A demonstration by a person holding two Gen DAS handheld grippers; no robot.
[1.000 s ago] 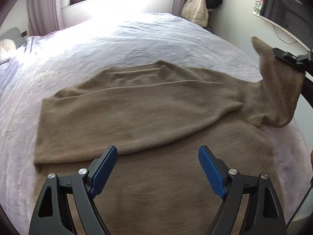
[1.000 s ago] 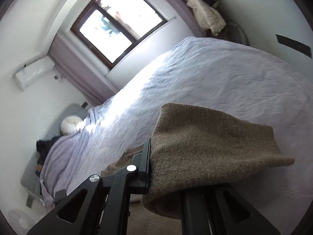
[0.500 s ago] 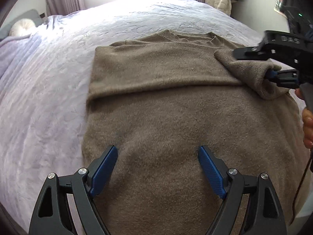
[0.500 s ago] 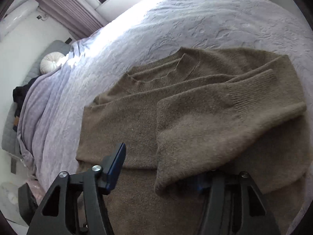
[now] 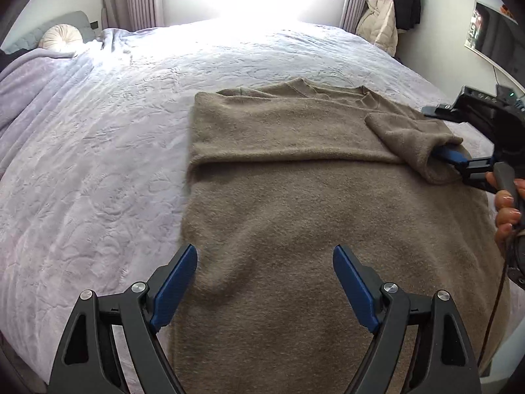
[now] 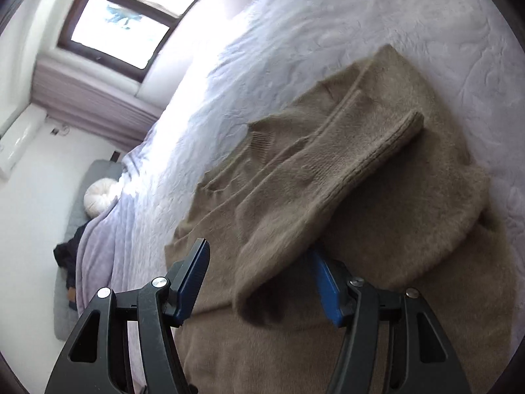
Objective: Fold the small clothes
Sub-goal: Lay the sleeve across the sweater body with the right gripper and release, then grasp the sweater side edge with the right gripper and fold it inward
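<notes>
A brown knit sweater (image 5: 295, 197) lies flat on the white bed, its left sleeve folded across the chest. My left gripper (image 5: 264, 282) is open and empty, just above the sweater's lower body. My right gripper (image 6: 259, 275) is open at the sweater's right side; it also shows in the left wrist view (image 5: 459, 151). The right sleeve (image 6: 328, 177) is folded over the chest and drapes loosely across the right gripper's blue right finger (image 6: 323, 279), between the open jaws.
The white quilted bedspread (image 5: 115, 164) spreads wide to the left and behind the sweater. A round cushion (image 5: 62, 34) and lilac blanket sit at the far left. A window, curtains and hanging coats (image 5: 377, 26) are behind. The bed edge is close on the right.
The right gripper carried the sleeve down from the air onto the chest and opened, letting the sleeve go. The left gripper stayed open and shifted left along the sweater's lower part.
</notes>
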